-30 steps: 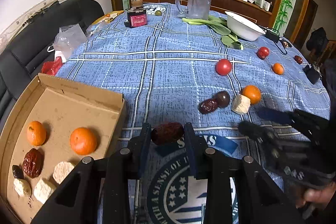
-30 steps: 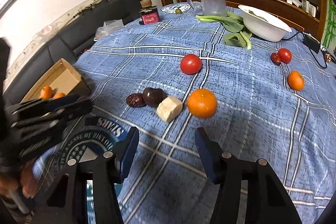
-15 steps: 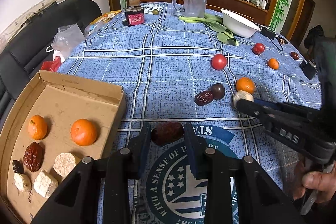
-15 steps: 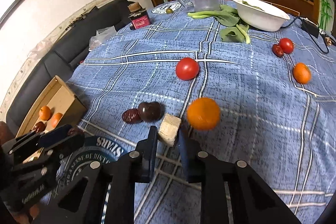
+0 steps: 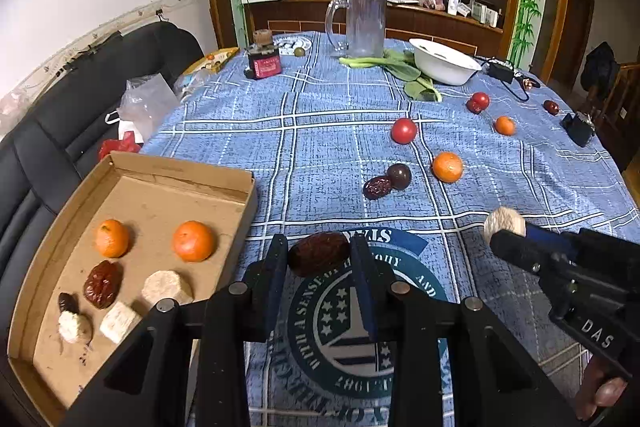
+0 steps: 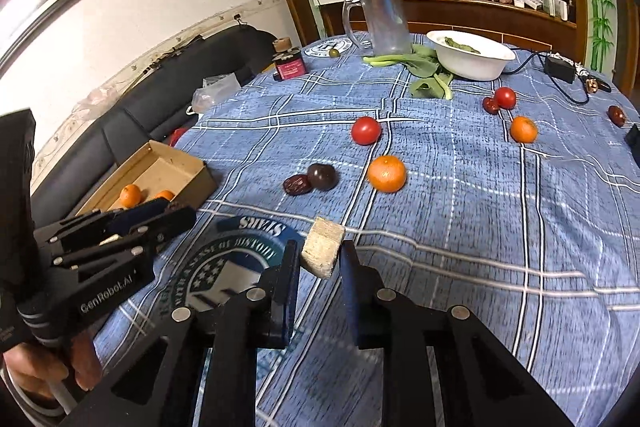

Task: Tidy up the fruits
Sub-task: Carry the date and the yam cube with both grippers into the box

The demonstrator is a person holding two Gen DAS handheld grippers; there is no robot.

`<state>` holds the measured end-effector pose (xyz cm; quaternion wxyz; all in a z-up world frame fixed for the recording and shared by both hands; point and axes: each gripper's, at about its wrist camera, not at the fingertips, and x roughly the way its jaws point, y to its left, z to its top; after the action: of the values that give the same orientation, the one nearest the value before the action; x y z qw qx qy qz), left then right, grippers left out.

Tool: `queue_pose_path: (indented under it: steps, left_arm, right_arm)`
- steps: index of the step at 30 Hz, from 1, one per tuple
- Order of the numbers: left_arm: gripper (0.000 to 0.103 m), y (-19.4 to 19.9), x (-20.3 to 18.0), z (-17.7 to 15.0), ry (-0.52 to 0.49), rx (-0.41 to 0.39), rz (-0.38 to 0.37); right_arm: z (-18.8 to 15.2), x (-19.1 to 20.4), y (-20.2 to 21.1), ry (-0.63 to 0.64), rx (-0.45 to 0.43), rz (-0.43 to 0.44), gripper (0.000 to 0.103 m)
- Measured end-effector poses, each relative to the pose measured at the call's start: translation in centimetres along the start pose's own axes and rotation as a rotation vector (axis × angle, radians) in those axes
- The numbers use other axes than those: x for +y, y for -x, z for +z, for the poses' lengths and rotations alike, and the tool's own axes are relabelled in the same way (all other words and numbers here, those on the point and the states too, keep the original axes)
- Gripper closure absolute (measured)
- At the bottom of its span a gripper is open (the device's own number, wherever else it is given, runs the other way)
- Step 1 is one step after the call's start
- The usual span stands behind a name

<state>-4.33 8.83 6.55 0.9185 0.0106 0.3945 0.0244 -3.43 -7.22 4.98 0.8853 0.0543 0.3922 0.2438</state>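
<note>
Fruits travel two at a time here: the left gripper pinches a wrinkled dark date between its pads, held over the blue plaid tablecloth just right of the cardboard box, while the right gripper is clamped on a pale, rough-cut chunk lifted clear of the cloth. Both pieces look light; the date seems soft and tacky, best squeezed across its short middle as it is, and the chunk appears fibrous and crumbly, so a gentle grip on its flat sides suits it. Inside the box lie two oranges, a red date, a small dark fruit and several pale chunks, leaving open floor toward the far wall. The box's near rim likely has to be cleared on the way in, and the two grippers sit close enough to crowd each other. Farther out, a date and dark plum touch, with an orange near and a tomato beyond. A second small orange, another tomato, greens, a white bowl, a glass mug and a small jar stand well apart at the far edge.
</note>
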Motion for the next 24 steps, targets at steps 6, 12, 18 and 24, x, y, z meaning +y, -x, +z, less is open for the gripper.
queue_pose_path:
  steps: [6,12,18,24]
  left_arm:
    - [0.072,1.8,0.7,-0.6,0.005,-0.022,0.011]
    - [0.072,3.3,1.6,-0.9,0.014,-0.046,0.026]
    - [0.072,4.7,3.6,-1.1,0.032,-0.070,0.065]
    - [0.072,5.4,6.1,-1.2,0.060,-0.081,0.103]
  right_arm:
    - [-0.9,1.3,1.0,0.012,-0.006,-0.004,0.081]
    - [-1.0,3.5,1.8,0.044,-0.020,0.011,0.081]
    - [-0.7,5.4,1.9,0.066,-0.031,0.033,0.081]
    - [-0.1,7.8,1.3,0.102,-0.025,0.063,0.081]
